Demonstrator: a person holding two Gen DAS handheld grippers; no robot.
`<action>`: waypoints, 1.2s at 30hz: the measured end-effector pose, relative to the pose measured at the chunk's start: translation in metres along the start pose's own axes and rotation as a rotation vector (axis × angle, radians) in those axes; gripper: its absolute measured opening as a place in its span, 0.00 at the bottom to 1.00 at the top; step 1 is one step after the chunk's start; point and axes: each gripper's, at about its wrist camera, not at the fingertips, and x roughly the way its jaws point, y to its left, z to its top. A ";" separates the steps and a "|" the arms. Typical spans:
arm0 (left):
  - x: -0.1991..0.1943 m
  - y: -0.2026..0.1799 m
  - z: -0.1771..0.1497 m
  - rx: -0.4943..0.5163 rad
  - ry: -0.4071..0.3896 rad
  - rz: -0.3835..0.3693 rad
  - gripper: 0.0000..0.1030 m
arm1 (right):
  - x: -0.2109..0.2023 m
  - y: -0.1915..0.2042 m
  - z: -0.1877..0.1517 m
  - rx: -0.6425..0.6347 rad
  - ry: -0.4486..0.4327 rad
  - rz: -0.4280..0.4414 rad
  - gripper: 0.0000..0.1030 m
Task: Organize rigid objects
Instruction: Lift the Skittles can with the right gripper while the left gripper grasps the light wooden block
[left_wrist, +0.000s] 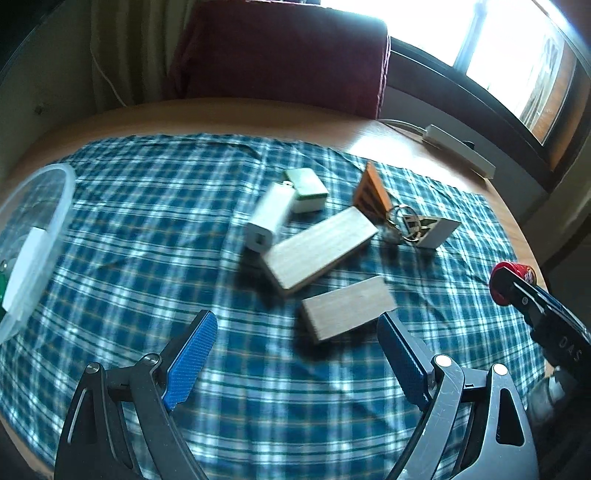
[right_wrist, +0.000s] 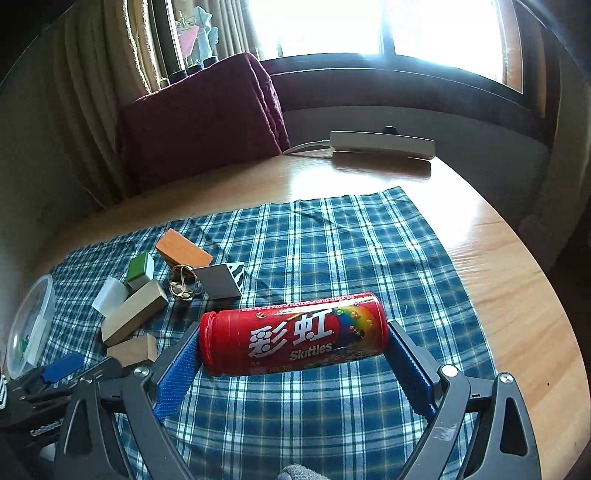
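Gripping the Skittles can (right_wrist: 293, 334) endwise at frame centre, the right gripper (right_wrist: 293, 350) holds something light, stiff, slippery; left gripper (left_wrist: 295, 332) spread, empty.

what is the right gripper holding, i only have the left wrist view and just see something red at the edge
Observer: A red Skittles can, lying sideways between the right gripper fingers, gripped end to end.
Operator: is my left gripper open
Observer: Your own view shows that: the left gripper is open and empty. The right view adds only that it sits beside the small wooden block.
Operator: anything right of the can
Observer: Only bare checked cloth, then the wooden table.
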 end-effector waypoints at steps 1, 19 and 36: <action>0.002 -0.004 0.001 -0.001 0.002 0.002 0.86 | -0.001 0.000 0.000 0.001 0.000 0.000 0.93; 0.032 -0.027 0.010 0.014 0.002 0.050 0.86 | -0.011 0.004 -0.006 0.002 -0.002 0.027 0.93; 0.043 -0.040 0.011 0.084 -0.023 0.096 0.81 | -0.009 0.006 -0.008 -0.009 0.003 0.020 0.93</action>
